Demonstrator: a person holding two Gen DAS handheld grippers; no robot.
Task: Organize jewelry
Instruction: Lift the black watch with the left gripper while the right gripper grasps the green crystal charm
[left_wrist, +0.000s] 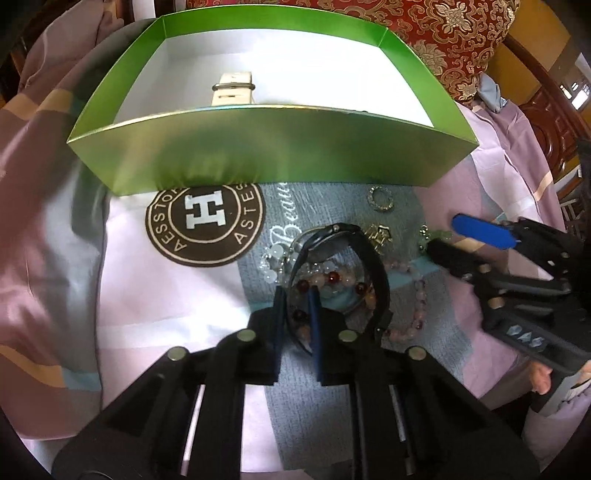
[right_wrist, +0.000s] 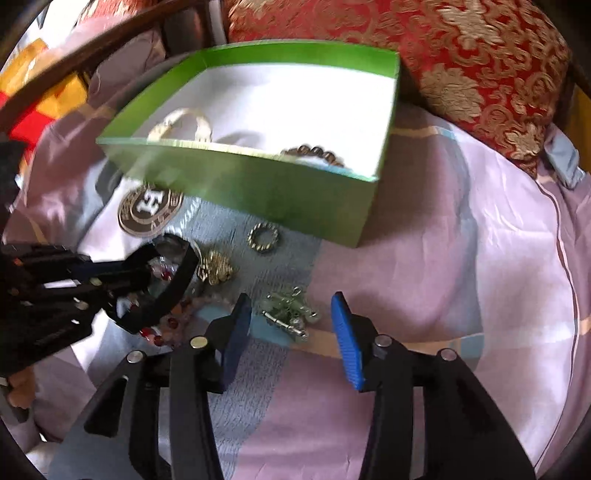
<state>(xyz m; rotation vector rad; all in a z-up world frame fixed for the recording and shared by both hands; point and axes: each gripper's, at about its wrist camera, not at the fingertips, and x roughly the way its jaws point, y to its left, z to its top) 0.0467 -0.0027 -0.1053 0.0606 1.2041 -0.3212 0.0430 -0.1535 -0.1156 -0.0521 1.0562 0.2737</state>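
Likely the left tongs (left_wrist: 295, 295), clenched on the black watch (left_wrist: 354, 258) mid-bed before the green box (left_wrist: 258, 155), drag tangled beads (left_wrist: 332, 280) up too, while the released right tongs (right_wrist: 291, 314) straddle a green charm (right_wrist: 288, 310).

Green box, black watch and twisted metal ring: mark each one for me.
green box (left_wrist: 266, 151), left wrist view, on its near outer wall.
black watch (left_wrist: 375, 258), left wrist view, on the strap's right curve.
twisted metal ring (right_wrist: 263, 237), right wrist view, on its band.

free: bedsheet (right_wrist: 424, 258) right of box | blocked: green box (right_wrist: 258, 188) ahead
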